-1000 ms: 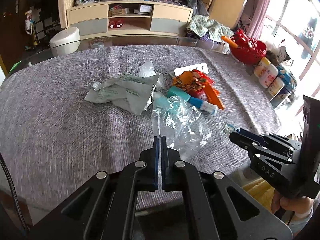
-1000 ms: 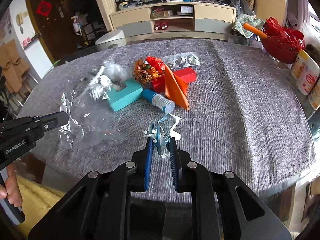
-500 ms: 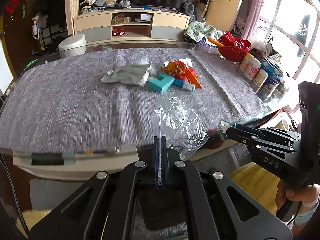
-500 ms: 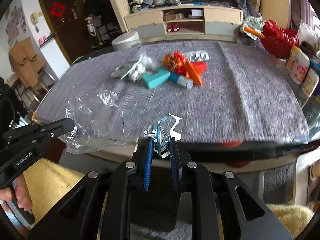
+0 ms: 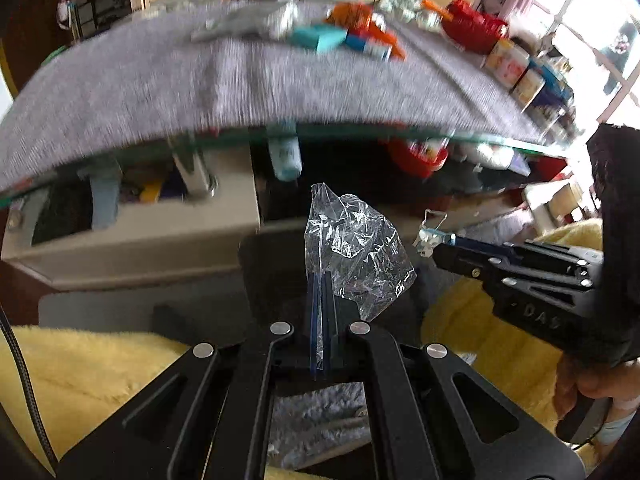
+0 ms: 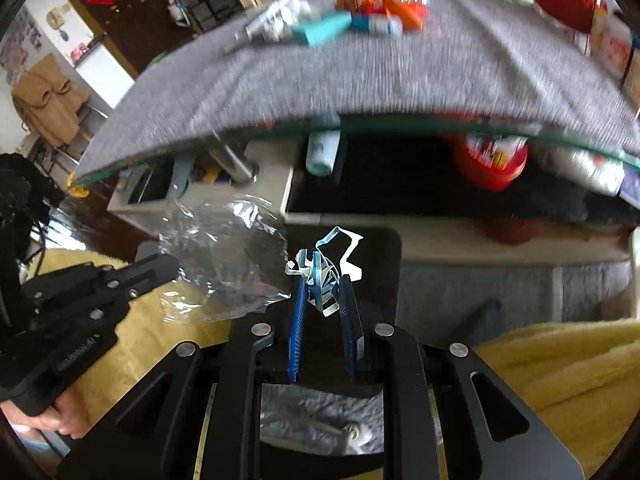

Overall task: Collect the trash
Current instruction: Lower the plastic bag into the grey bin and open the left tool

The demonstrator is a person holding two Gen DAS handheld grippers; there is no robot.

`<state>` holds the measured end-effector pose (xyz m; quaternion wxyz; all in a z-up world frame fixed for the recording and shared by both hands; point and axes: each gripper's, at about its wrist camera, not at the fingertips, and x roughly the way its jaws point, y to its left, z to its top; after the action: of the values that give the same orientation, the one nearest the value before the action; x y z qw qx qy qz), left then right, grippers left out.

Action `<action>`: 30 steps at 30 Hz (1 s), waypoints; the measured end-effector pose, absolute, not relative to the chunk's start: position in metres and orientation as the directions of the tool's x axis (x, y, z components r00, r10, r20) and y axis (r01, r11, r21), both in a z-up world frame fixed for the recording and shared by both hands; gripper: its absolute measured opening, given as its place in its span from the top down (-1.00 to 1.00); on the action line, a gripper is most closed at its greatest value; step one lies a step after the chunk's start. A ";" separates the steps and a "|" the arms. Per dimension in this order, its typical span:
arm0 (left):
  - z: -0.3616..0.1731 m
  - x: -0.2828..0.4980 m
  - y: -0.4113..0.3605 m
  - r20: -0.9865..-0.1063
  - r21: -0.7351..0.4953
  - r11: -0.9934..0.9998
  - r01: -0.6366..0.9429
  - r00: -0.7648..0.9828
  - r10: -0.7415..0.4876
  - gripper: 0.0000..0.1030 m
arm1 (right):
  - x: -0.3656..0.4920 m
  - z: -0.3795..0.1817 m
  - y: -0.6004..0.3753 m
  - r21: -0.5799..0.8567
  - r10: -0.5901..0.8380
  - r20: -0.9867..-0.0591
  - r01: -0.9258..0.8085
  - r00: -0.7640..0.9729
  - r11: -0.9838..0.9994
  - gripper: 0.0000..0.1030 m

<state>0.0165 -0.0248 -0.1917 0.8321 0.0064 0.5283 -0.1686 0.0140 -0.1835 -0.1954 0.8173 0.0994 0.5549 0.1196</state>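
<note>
Clear plastic is what we see first: one crumpled sheet of transparent film [image 5: 354,250] is pinched between the fully closed fingers of the left gripper [image 5: 320,280], and it stands up and to the right of the tips, in the air below the table edge. We count two grippers and two pieces of trash in them. The second piece is one small blue-and-white wrapper scrap [image 6: 324,276], which the right gripper [image 6: 323,286] holds between its two blue pads; the jaws are only a little apart, closed on this scrap. Both grippers point steeply downward, in front of the table [image 5: 160,80] and lower than its grey cloth. In the left view the right gripper comes in from the right side, with one hand [image 5: 592,392] on its handle; in the right view the left gripper comes in from the left, also with one hand [image 6: 56,420] below it. The two grippers are near each other but apart, and the film nearly reaches the scrap. On the table remains one blurred group of trash [image 6: 340,20]; we can tell a teal box, something orange and something silver, but an exact count is not possible. Yellow fluffy fabric [image 6: 560,372] lies under both grippers.
</note>
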 end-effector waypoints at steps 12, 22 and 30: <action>-0.265 0.021 -0.032 -0.945 -0.161 0.946 0.280 0.232 -0.230 0.98 | 0.023 -0.249 -0.176 0.332 0.334 -0.916 -0.048 0.222 0.942 0.60; -0.264 0.023 -0.031 -0.945 -0.177 0.948 0.266 0.222 -0.239 0.77 | 0.031 -0.242 -0.177 0.333 0.334 -0.911 -0.045 0.244 0.942 0.08; -0.242 0.023 -0.026 -0.937 -0.129 0.954 0.269 0.281 -0.206 -0.25 | 0.034 -0.220 -0.190 0.259 0.251 -0.915 -0.019 0.316 0.966 -0.60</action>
<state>0.0232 -0.0264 -0.2416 0.7999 0.0272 0.5809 -0.1484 0.0342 -0.1897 -0.2198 0.8049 0.1004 0.5788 0.0839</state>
